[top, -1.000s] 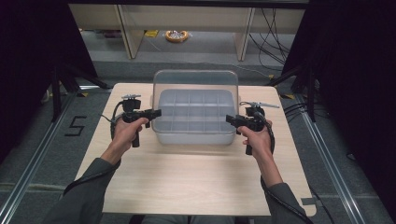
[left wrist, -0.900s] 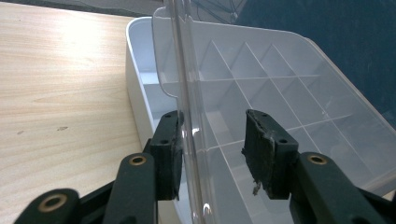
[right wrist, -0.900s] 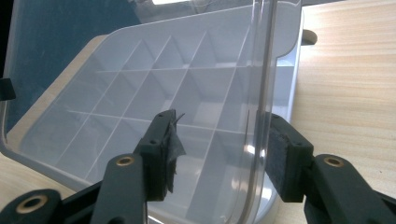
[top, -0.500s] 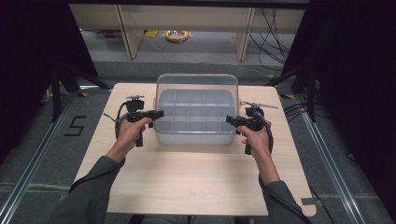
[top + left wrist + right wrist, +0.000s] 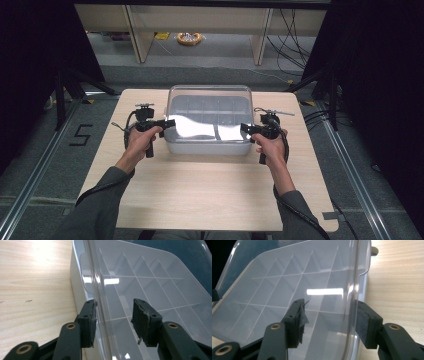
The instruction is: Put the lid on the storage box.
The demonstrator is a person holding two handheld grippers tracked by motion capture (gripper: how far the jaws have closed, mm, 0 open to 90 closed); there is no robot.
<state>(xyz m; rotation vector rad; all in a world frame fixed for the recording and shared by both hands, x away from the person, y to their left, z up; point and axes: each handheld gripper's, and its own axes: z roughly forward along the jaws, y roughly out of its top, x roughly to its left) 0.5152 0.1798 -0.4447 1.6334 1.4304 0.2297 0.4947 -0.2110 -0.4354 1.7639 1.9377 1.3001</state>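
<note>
Clear divided box (image 5: 209, 120) at middle of light wooden counter (image 5: 200, 190), lid tilted up, left gripper (image 5: 167, 123) and right gripper (image 5: 246, 128) at opposite sides, fingers (image 5: 88, 321) released, spread astride lid edge.

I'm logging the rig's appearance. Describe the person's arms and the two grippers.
Both forearms wear grey long sleeves. The left gripper and right gripper are black handheld tools with pistol-style handles, each trailing a black cable. Their jaws are black bars with brass-coloured rivets; the pads are dark, the edges frayed.
</note>
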